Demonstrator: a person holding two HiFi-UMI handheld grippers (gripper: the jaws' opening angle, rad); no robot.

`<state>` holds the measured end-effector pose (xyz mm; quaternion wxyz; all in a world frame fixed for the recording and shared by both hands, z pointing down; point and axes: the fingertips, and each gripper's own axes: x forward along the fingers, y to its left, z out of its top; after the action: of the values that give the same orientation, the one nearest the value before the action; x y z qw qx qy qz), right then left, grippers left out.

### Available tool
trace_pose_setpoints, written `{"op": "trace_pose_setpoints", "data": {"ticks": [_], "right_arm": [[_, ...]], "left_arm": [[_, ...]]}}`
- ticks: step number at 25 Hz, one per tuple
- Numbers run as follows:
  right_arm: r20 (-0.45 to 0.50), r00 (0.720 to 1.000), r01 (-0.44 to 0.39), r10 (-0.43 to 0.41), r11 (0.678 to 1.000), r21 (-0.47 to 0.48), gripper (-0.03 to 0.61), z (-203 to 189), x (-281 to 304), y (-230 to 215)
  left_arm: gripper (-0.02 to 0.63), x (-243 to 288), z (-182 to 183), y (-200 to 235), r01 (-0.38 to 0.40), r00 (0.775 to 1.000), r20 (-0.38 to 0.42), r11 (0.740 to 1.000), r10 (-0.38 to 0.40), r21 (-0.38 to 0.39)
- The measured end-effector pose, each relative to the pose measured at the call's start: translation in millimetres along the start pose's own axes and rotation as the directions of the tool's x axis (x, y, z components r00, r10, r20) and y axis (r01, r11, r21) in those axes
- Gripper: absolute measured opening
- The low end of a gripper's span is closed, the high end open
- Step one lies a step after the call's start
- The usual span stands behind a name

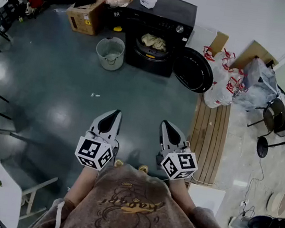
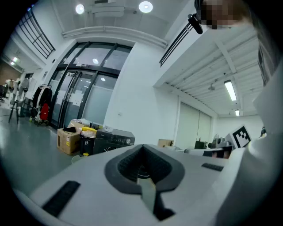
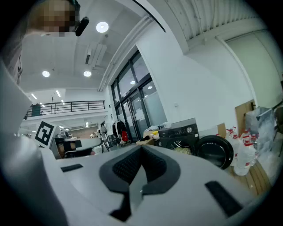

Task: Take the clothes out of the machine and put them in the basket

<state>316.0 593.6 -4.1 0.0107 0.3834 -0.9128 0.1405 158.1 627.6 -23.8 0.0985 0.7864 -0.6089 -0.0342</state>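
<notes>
approach step: the left hand-held gripper (image 1: pixel 114 114) and right hand-held gripper (image 1: pixel 166 125), lower centre, are clenched and empty. pale crumpled clothes (image 1: pixel 153 42) lie inside the open black front-loading machine (image 1: pixel 167 14), upper centre, well apart from them, with the round grey basket (image 1: pixel 110 53) just left of it. next, likely step closer and open the jaws.

Across the bottom of the frame we see the right gripper (image 3: pixel 140 149), its jaws closed together with nothing between them. At centre right stands the dark machine (image 3: pixel 179 128), its round door (image 3: pixel 216 152) swung open, pale clothes (image 3: pixel 182 150) showing in the drum. White bags (image 3: pixel 244 152) sit at the right edge.
</notes>
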Motion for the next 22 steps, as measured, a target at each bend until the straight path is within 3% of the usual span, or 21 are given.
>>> {"op": "trace_pose_setpoints", "data": {"ticks": [9, 22], "right_arm": [[0.018, 1.0, -0.004, 0.004, 0.999, 0.036, -0.011, -4.9, 12.6, 15.5], [0.0, 0.999, 0.037, -0.037, 0.999, 0.005, -0.009, -21.3, 55.4, 29.6]], "left_arm": [[0.002, -4.5, -6.6, 13.3, 0.018, 1.0, -0.016, 1.0, -0.018, 0.003], [0.002, 7.4, -15.5, 61.8, 0.073, 0.997, -0.03, 0.997, -0.074, -0.027]]}}
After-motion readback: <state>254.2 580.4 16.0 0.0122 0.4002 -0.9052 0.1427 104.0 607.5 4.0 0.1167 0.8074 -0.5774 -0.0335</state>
